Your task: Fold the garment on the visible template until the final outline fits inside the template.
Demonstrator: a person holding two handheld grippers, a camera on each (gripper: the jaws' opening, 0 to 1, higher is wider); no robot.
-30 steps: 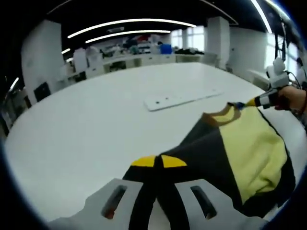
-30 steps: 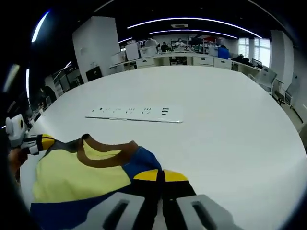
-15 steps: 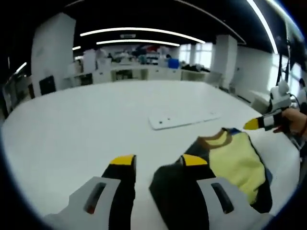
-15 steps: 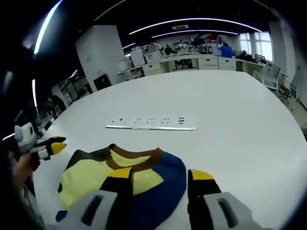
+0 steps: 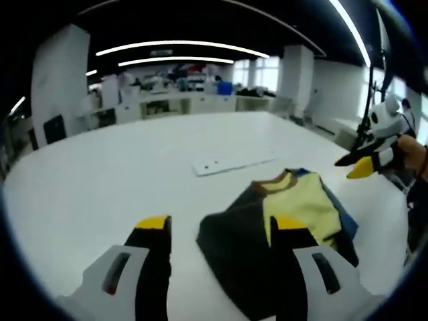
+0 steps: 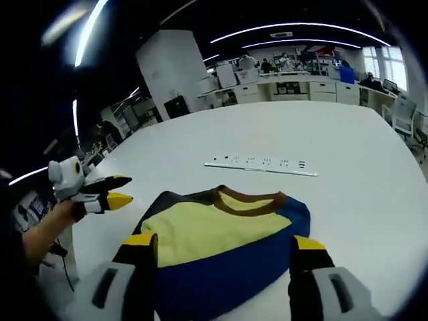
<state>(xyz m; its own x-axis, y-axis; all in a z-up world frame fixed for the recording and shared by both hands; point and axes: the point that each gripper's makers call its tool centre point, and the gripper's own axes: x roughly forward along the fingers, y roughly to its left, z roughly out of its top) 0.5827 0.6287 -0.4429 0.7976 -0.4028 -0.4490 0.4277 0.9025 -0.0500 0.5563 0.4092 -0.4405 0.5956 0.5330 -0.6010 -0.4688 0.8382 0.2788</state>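
Note:
A folded garment [image 5: 301,204], yellow with a brown collar and dark grey and blue panels, lies flat on the white table [image 5: 100,174]. In the left gripper view my left gripper [image 5: 221,224] is open just in front of the garment's dark side, holding nothing. My right gripper [image 5: 364,164] hangs to the right of the garment in a hand. In the right gripper view the garment [image 6: 214,231] lies collar away from me, and my right gripper [image 6: 224,242] is open over its near blue edge. The left gripper [image 6: 107,190] hovers left of it, clear of the cloth.
A long white strip [image 5: 231,162] with small dark marks lies on the table beyond the collar, also seen as the strip [image 6: 264,164]. A hand [image 6: 40,234] holds the left gripper. Desks and shelves stand far behind the table.
Both grippers were shut on the garment, then opened, let it go and drew back. The garment now lies flat on the table.

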